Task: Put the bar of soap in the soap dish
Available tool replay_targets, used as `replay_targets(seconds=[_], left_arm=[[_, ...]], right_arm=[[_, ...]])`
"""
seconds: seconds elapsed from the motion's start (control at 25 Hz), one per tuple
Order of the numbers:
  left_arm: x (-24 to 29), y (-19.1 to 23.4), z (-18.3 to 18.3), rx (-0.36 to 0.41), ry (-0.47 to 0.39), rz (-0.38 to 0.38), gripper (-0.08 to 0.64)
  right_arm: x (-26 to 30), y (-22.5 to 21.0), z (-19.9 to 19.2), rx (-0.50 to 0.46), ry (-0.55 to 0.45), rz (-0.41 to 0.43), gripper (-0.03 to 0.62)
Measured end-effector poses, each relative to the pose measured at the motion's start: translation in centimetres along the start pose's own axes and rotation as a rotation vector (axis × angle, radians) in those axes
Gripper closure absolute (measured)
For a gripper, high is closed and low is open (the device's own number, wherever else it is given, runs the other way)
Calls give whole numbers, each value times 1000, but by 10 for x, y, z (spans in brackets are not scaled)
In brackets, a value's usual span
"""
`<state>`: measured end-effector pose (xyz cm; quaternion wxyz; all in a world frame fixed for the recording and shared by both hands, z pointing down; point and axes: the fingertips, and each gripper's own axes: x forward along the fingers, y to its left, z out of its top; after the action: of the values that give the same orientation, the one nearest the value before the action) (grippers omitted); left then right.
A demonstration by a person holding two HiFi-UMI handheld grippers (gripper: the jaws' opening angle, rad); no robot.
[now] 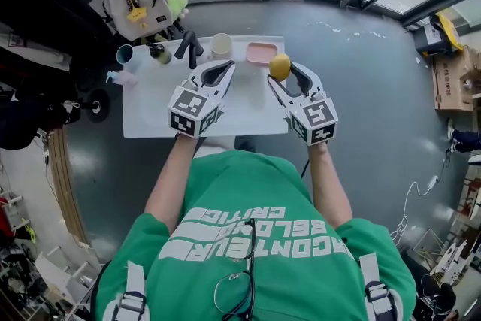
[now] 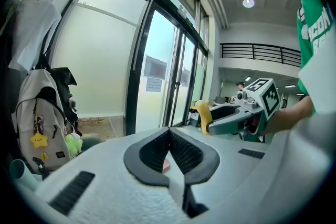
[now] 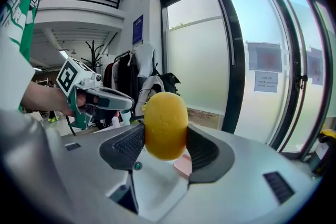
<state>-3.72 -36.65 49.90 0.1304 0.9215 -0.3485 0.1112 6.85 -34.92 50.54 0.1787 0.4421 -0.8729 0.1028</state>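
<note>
Yellow soap bar (image 1: pixel 279 67), pink soap dish (image 1: pixel 261 53), white table (image 1: pixel 150 109)

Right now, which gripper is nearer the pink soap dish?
Right. The right gripper, shut on the yellow soap, is close by the near right corner of the soap dish; the left gripper, jaws together, sits farther off to its near left.
</note>
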Motion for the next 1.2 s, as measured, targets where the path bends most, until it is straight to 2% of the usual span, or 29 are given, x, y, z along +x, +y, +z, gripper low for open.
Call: replay_targets(seconds=[0.28,0.52,1.04,1.2], left_arm=[[3,9,-12,-19,9,3,551],[11,14,-24,-36,25,-5,551],[42,27,-58,-78,84,-30,551],[50,30,-64,-86,105,-35,551]], right_arm=[[18,-11,-13,-7,48,6,347],[44,-21,-38,2,131,25,347],[89,-47,-97,-57,311,59,347],[107,-57,-117,-102,381,75,347]])
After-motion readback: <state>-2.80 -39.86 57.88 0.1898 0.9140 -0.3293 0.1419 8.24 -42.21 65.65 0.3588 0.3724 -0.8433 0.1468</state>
